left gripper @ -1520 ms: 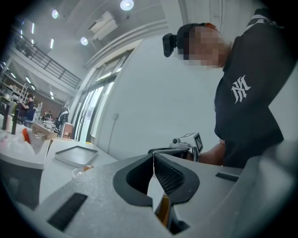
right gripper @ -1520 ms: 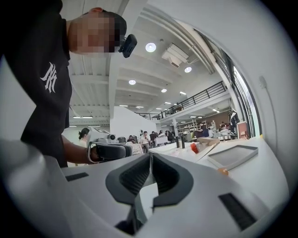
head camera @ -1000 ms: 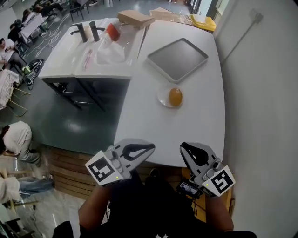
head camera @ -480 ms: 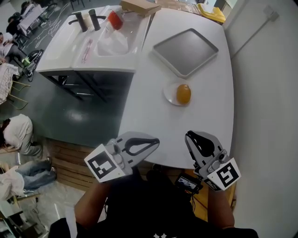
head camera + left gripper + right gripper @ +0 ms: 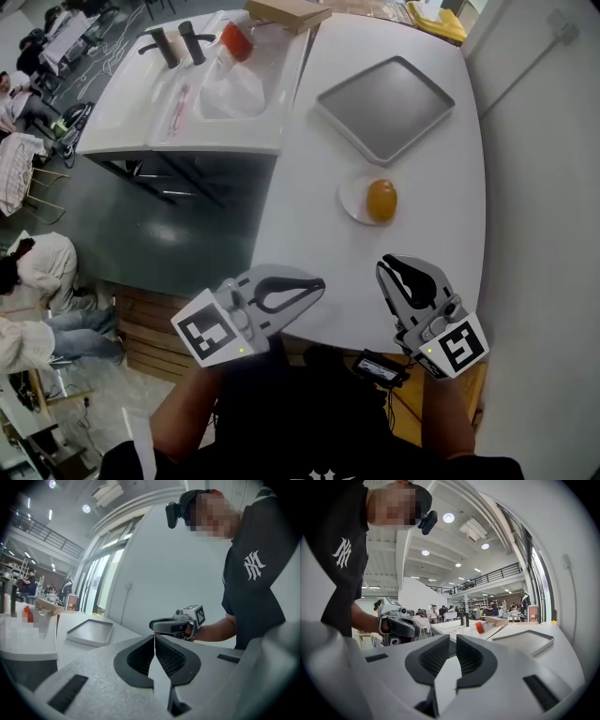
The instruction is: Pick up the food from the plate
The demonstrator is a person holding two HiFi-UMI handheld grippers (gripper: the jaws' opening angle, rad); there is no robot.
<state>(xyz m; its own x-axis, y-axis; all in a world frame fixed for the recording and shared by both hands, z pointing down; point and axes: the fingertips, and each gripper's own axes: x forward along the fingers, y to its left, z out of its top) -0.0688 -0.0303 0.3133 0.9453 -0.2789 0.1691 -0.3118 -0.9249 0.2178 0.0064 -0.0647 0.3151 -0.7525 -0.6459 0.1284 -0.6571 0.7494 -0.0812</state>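
Observation:
An orange, rounded piece of food point(image 5: 381, 200) lies on a small white plate point(image 5: 352, 202) on the white table point(image 5: 309, 216), right of centre in the head view. My right gripper point(image 5: 386, 267) hovers over the table's near edge, a short way below the plate; its jaws are shut and hold nothing. My left gripper point(image 5: 319, 284) is level with it further left, also shut and empty. In the left gripper view the jaws point(image 5: 153, 637) meet in a line and the right gripper point(image 5: 176, 625) shows ahead. The right gripper view shows its own jaws point(image 5: 451, 641) together.
A grey square tray point(image 5: 385, 108) lies beyond the plate. A white sink counter point(image 5: 141, 122) with dark faucets point(image 5: 178, 42), a plastic bag point(image 5: 234, 89) and a cardboard box point(image 5: 286, 13) stands at the left. A wall runs close on the right. People sit at far left.
Both grippers have come forward over the table's near edge, nearer the plate. The head view has shifted a little. The jaws have stayed together.

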